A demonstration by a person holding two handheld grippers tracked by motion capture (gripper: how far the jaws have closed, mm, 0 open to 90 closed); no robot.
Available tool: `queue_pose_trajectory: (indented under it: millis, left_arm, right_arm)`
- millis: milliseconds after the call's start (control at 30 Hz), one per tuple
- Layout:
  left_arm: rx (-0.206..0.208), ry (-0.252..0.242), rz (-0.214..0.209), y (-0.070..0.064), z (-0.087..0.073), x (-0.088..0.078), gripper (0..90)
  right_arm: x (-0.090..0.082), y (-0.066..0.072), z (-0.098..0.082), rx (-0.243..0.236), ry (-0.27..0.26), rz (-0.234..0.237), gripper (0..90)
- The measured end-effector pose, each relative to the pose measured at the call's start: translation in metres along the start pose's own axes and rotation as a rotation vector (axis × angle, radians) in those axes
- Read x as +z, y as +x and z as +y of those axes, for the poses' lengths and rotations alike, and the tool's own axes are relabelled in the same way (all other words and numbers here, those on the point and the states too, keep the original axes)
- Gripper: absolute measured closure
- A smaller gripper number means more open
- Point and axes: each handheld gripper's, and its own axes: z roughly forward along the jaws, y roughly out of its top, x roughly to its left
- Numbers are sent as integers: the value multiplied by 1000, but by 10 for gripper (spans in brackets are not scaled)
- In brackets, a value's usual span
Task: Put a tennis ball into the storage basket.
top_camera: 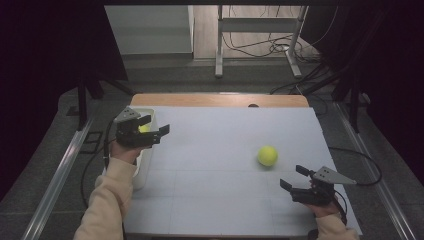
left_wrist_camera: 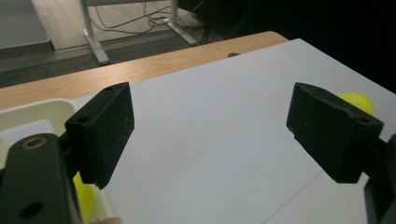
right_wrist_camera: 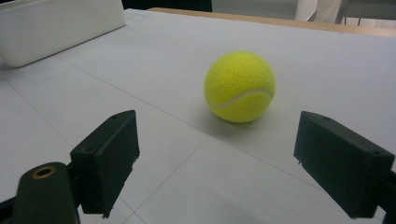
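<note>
A yellow tennis ball (top_camera: 267, 155) lies on the white sheet (top_camera: 220, 150) that covers the table, on its right half, with bare sheet all around it. The right gripper (top_camera: 295, 179) rests low near the table's right front corner, just short of the ball and pointed toward it; its jaws stand apart with nothing between them. In the right gripper view the ball (right_wrist_camera: 240, 87) sits ahead of the gap between the two black jaws, apart from both, and nothing lies between the jaws and the ball.

The left gripper (top_camera: 156, 125) hovers over the left edge of the table, above a white bin (top_camera: 142, 167) that stands along that edge. Its jaws are also spread and hold nothing. A second yellow ball (top_camera: 144, 128) shows inside the bin, partly covered by the gripper; in the left gripper view a piece of it (left_wrist_camera: 84, 198) shows behind the left jaw, low against the bin's wall (left_wrist_camera: 32, 119).

A strip of bare wooden tabletop (top_camera: 220, 100) runs along the far edge of the sheet. Beyond it on the floor stand a white metal frame (top_camera: 260, 30) and loose cables (top_camera: 270, 47).
</note>
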Motion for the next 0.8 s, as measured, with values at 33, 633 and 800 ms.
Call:
queue_pose_trajectory:
  millis: [33, 633, 800]
  left_arm:
    - [5, -2, -6, -3, -1, 0, 158]
    - [48, 27, -91, -30, -14, 13, 152]
    - [38, 30, -116, -32, -16, 15, 153]
  right_arm:
    - [0, 0, 0, 0, 1, -1, 144]
    - [-5, 2, -3, -17, 11, 5, 144]
    - [-6, 2, -3, -17, 15, 5, 144]
